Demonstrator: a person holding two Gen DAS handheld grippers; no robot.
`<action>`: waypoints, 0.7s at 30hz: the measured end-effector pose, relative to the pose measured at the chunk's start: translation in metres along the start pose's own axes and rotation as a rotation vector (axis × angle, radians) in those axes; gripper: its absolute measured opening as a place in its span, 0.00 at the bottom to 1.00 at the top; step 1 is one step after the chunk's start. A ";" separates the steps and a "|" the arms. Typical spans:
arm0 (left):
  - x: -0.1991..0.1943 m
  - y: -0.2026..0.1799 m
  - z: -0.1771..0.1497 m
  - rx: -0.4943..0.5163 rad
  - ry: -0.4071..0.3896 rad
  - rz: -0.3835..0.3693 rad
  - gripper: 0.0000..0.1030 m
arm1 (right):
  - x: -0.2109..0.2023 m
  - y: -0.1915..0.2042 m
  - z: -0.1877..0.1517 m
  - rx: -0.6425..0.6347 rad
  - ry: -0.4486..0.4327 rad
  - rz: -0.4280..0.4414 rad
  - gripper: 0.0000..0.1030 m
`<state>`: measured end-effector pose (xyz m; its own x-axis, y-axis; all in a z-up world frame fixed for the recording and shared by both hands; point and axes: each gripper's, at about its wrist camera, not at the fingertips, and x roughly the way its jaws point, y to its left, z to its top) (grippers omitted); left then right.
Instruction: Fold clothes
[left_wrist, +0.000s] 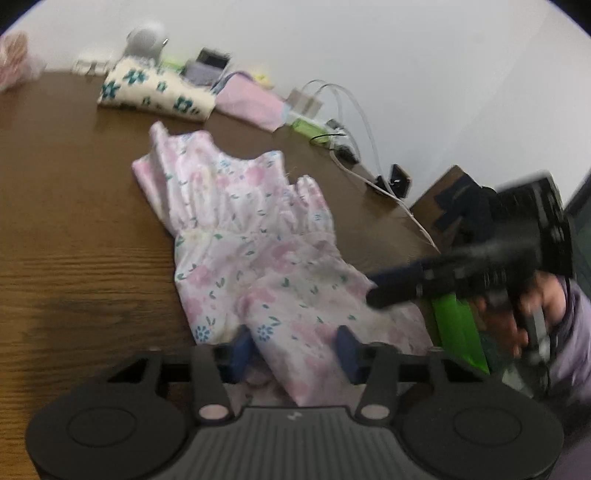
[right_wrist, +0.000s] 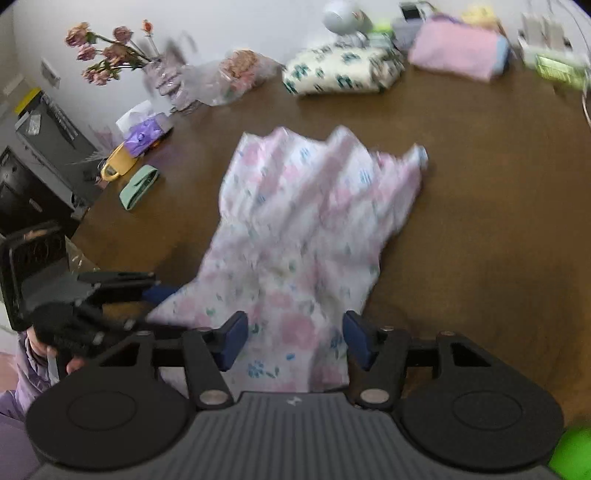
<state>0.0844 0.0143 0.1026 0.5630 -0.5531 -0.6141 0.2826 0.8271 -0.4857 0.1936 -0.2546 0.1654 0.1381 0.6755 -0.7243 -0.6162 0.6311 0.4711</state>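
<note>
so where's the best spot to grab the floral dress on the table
Probably the near hem of the floral dress, its two bottom corners, coming in low from the table's near edge. The skirt end lies closest and spreads wide, while the gathered top points toward the wall. The left gripper and right gripper already straddle that hem.

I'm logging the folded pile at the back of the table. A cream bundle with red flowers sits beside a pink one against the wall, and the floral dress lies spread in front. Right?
One detail is off: the cream bundle has teal-blue flowers, not red, as the right wrist view shows. The rest holds: it sits beside the pink bundle near the wall, with the floral dress spread in front on the table.
</note>
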 end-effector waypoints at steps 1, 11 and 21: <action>0.000 0.001 0.001 -0.015 -0.012 -0.004 0.15 | 0.002 -0.004 -0.003 0.018 -0.002 0.019 0.26; -0.072 -0.030 -0.058 0.078 -0.103 -0.109 0.11 | -0.049 0.043 -0.047 -0.159 -0.092 0.222 0.09; -0.109 -0.065 -0.110 0.452 -0.229 -0.015 0.78 | -0.038 0.060 -0.104 -0.233 -0.016 0.187 0.11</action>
<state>-0.0806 0.0095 0.1328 0.6980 -0.5709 -0.4323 0.5714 0.8079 -0.1444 0.0709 -0.2815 0.1692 0.0166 0.7787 -0.6272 -0.7934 0.3919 0.4657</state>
